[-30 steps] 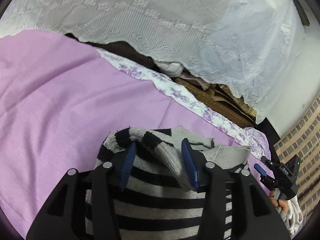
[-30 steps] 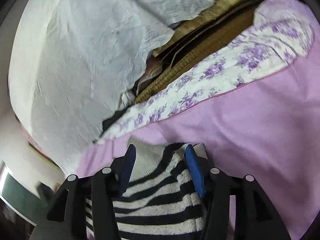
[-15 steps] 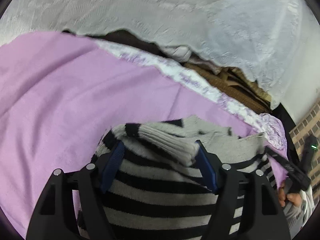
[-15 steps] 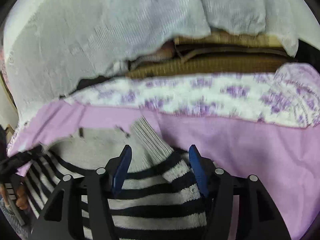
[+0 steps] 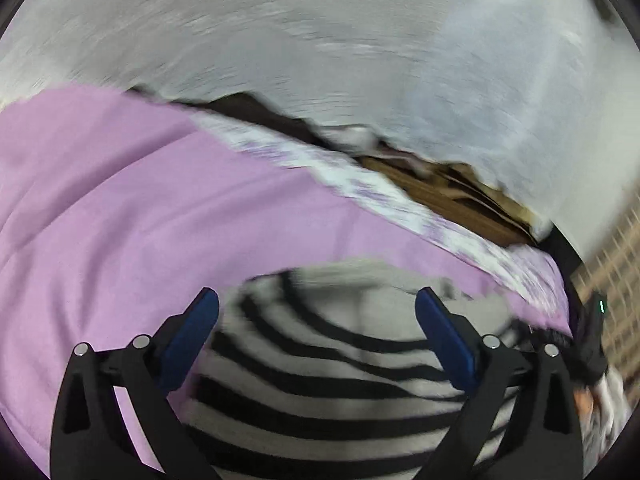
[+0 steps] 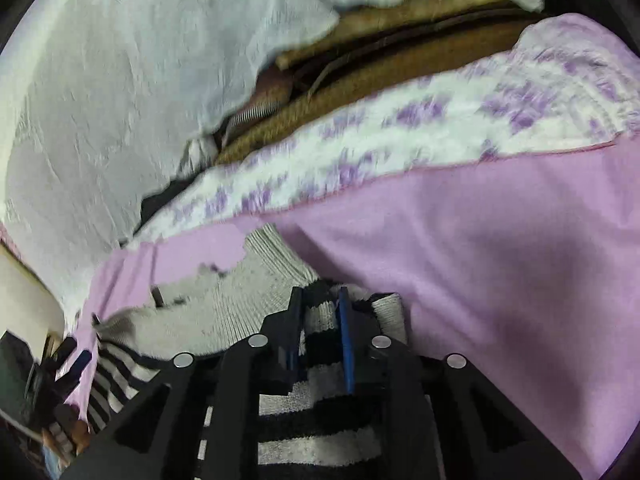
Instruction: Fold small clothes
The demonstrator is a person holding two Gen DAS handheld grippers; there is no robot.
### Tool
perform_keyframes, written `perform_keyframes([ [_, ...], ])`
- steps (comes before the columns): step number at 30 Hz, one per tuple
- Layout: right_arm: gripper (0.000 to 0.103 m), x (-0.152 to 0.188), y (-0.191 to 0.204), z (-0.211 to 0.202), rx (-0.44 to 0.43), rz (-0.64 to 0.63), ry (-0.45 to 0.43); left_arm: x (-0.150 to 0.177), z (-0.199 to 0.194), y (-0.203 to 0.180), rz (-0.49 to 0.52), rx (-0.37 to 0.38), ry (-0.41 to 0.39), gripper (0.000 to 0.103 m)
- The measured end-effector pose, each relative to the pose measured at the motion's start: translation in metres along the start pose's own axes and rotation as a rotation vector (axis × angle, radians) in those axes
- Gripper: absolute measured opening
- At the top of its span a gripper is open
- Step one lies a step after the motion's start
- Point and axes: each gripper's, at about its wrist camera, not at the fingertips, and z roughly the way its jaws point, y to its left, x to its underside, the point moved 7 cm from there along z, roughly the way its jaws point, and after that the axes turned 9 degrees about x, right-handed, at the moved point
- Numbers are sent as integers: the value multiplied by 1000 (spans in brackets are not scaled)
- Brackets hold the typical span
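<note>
L gripper (image 5: 316,308) jaws stood wide apart, gripping nothing; sweater (image 5: 328,380) lay under and btwn them on pink sheet (image 5: 120,208), spreading to 6 o'clock. R gripper (image 6: 320,300) jaws were pinched on sweater's (image 6: 316,400) edge at 12 o'clock.

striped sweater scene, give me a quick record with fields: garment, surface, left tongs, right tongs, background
garment: black and grey striped sweater, lying on the bed, plain grey ribbed part toward the far side
surface: pink sheet with a white and purple floral border
left tongs: left gripper open wide over the sweater, holding nothing
right tongs: right gripper shut on a striped fold of the sweater
background: white lace cloth draped over brown woven mats
image quality: left wrist view blurred
</note>
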Motion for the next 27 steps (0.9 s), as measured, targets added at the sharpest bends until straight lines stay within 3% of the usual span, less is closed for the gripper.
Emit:
perform_keyframes([
  [2, 21, -5, 12, -23, 32, -55, -105, 1, 0, -29, 118, 20, 4, 96],
  [5, 21, -7, 38, -48, -24, -113, -188, 4, 17, -46, 199, -10, 64, 96],
  [7, 22, -4, 59, -50, -91, -165, -165, 3, 42, -38, 204, -81, 126, 96],
  [8, 23, 2, 72, -42, -136, -204, -106, 2, 53, -28, 178, -108, 150, 96],
  [10, 29, 9, 79, -25, -107, -225, -63, 2, 69, -1, 51, -131, 192, 96],
  [12, 43, 12, 69, -2, -25, -225, -34, 4, 76, 22, -84, -70, 220, 96],
  [14, 39, 14, 46, 22, 0, -126, 61, 1, 69, 34, -172, 33, 185, 96],
  [17, 33, 6, 17, 23, -137, 83, 95, 1, 64, 37, -203, 77, 168, 95],
  [20, 37, 5, 14, 5, -145, 94, 4, 2, 44, 27, -159, 68, 115, 95],
  [21, 48, 5, 21, -7, -131, 44, -56, 2, 37, 22, -130, 63, 103, 95],
  [24, 59, 16, 54, -30, -90, -149, -148, 15, 27, -8, -39, 80, 136, 97],
  [26, 66, 36, 83, -36, -62, -312, -148, 27, 36, -23, 18, 58, 190, 98],
  [27, 69, 46, 94, -33, -46, -369, -124, 37, 44, -30, 80, 2, 220, 98],
])
